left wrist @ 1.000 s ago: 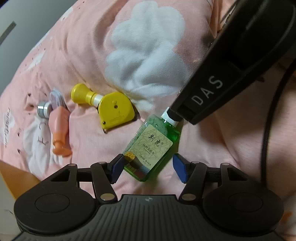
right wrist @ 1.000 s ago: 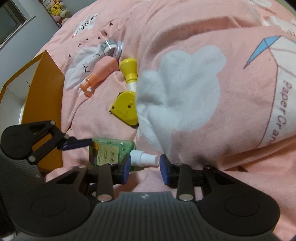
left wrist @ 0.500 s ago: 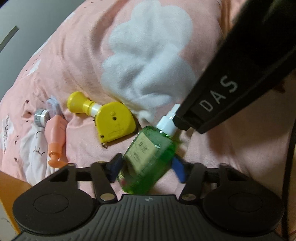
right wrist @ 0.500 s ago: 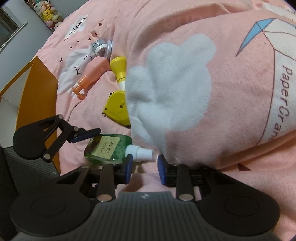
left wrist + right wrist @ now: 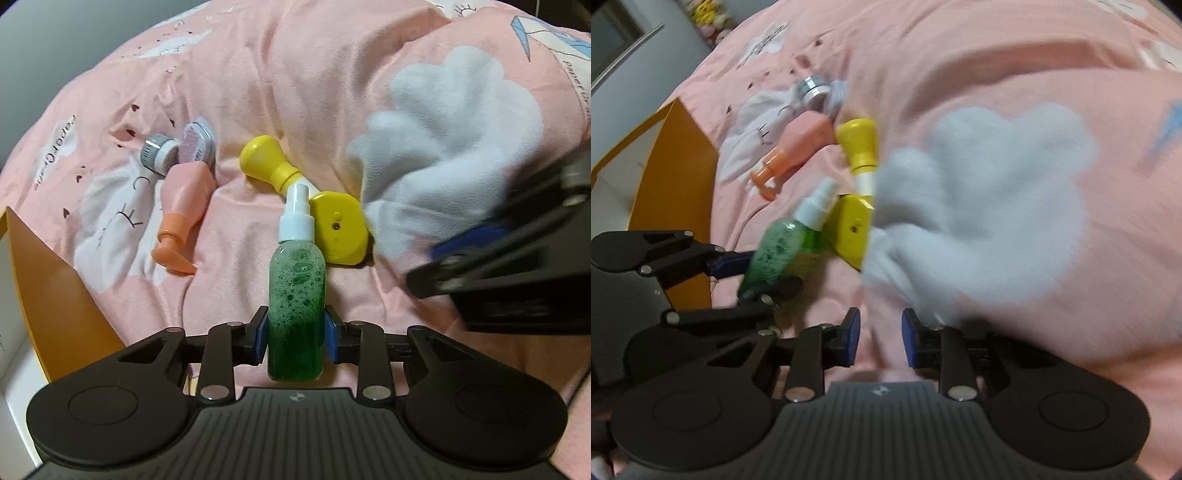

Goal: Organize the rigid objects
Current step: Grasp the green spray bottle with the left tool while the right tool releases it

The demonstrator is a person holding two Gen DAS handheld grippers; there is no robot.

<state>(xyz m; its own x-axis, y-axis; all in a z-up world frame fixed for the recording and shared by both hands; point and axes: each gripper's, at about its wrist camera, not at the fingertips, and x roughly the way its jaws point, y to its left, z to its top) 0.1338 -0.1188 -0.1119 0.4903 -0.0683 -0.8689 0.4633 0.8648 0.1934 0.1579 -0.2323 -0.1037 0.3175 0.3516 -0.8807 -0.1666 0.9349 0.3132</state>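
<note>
The left tool (image 5: 295, 338) is closing on the green spray bottle (image 5: 296, 295); its two blue pads (image 5: 261, 334) are pressing on the sides of the bottle, low down on its body; the bottle is sitting between them with its white spray top pointing up and away; the green stuff inside is looking full of bubbles; in the right wrist view the same bottle (image 5: 786, 251) is showing to the left, tilted, with the left tool (image 5: 753, 273) gripping it.

The right tool (image 5: 877, 341) is closing too, but nothing is sitting between its blue pads (image 5: 908, 341); they are standing a little apart with only the pink bed cover (image 5: 960, 55) showing in the gap; in the left wrist view the right tool (image 5: 480, 251) is looking blurry at the right side.

The other things are lying on the bed cover past the bottle; a flat yellow case (image 5: 338, 232) is lying just behind the spray top, right beside a white cloud shape on the cover; a yellow round-headed bottle (image 5: 269, 166) is touching the case; a peach pump bottle (image 5: 183, 206) is lying to the left of that; a small silver-capped jar (image 5: 157, 155) and a round tin (image 5: 197, 142) are lying at the peach bottle's far end, touching it; an orange box (image 5: 55, 295) is standing at the left edge of the bed.
</note>
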